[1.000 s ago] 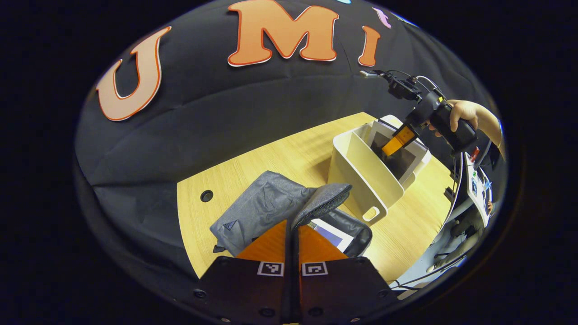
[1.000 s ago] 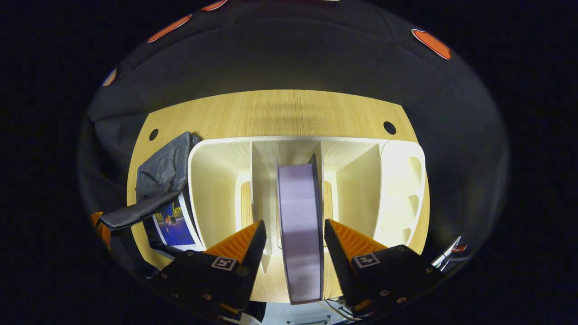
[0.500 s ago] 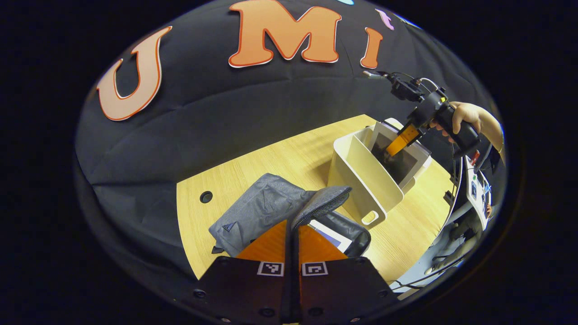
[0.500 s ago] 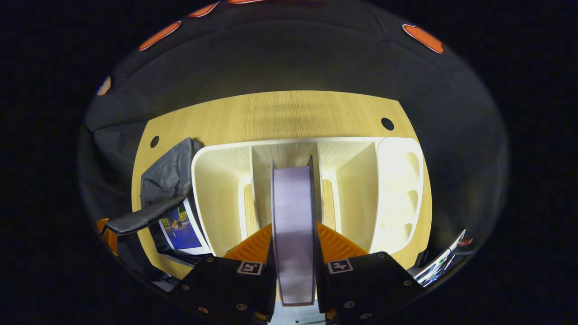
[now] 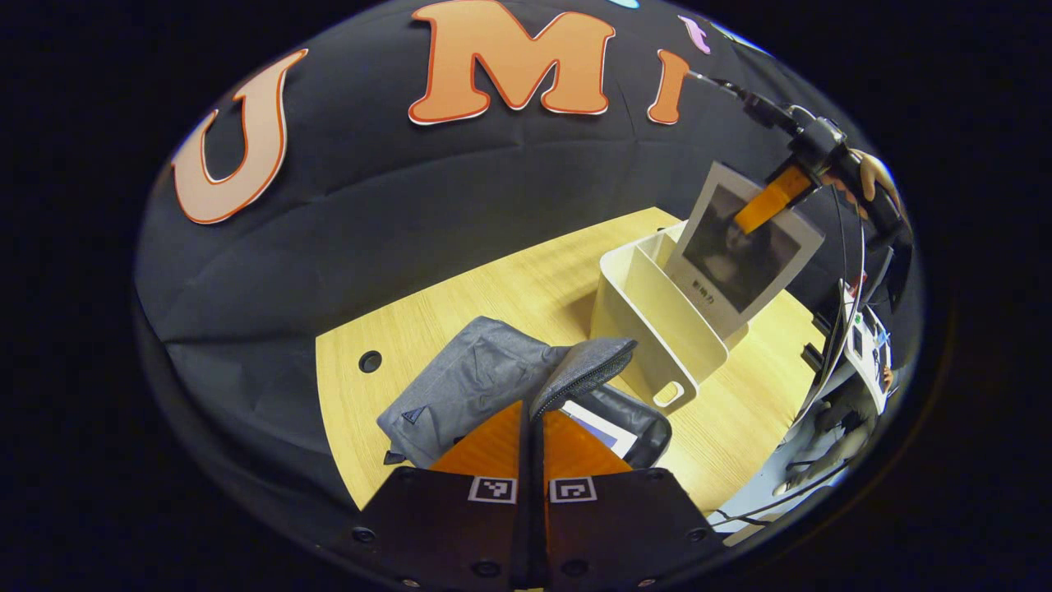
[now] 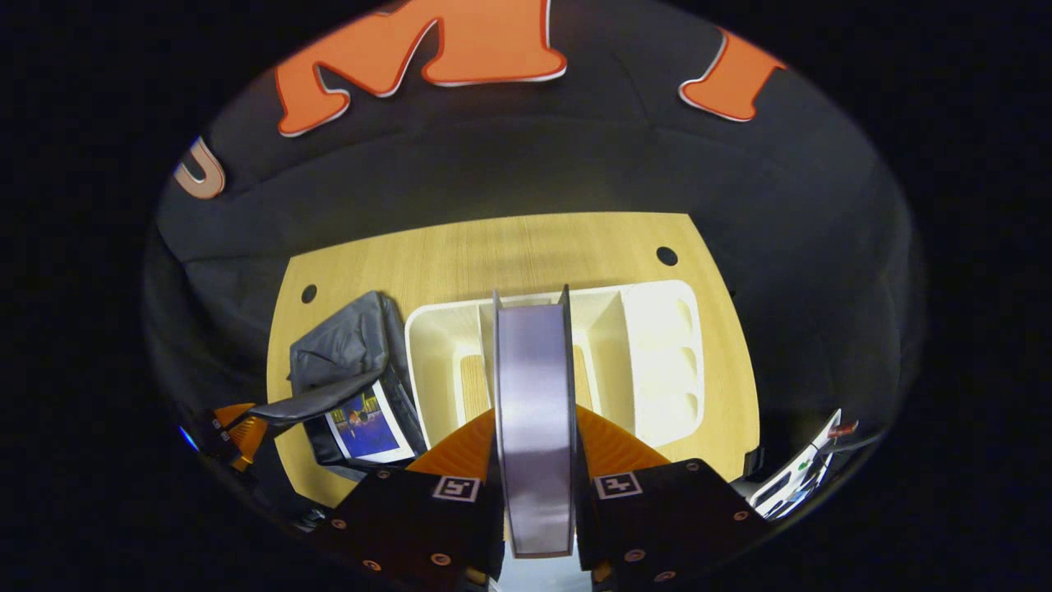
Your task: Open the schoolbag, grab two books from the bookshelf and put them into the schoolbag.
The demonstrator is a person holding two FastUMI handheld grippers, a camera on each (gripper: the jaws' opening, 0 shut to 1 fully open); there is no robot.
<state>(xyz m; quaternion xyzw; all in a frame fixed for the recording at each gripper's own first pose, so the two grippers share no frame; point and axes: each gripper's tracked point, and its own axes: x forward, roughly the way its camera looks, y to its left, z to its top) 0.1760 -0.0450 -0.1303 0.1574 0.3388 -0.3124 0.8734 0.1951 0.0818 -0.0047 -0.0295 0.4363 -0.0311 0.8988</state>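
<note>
Lifting the second book out of the bookshelf was the step in hand, as we judged it: our right tool was clamped on that book edge-on, an orange finger pressed to each cover, low in the centre of the right gripper view. In the left gripper view the same book showed at the upper right, tilted, its lower end near or just inside the white bookshelf, and whether it had cleared the dividers we could not tell. The right tool held it by the upper corner, with the holding hand above and behind at the frame's right edge, angled down toward the shelf.

Our left tool sat at the bottom centre of its view, fingers together on the grey flap of the schoolbag, propping the mouth open. One book already lay inside the opening, at the lower left of the right gripper view.

Next, we judged, the book had to be raised free of the shelf, carried across the wooden surface toward the bag, turned to match the opening, and slid in beside the first while the flap was held up.
</note>
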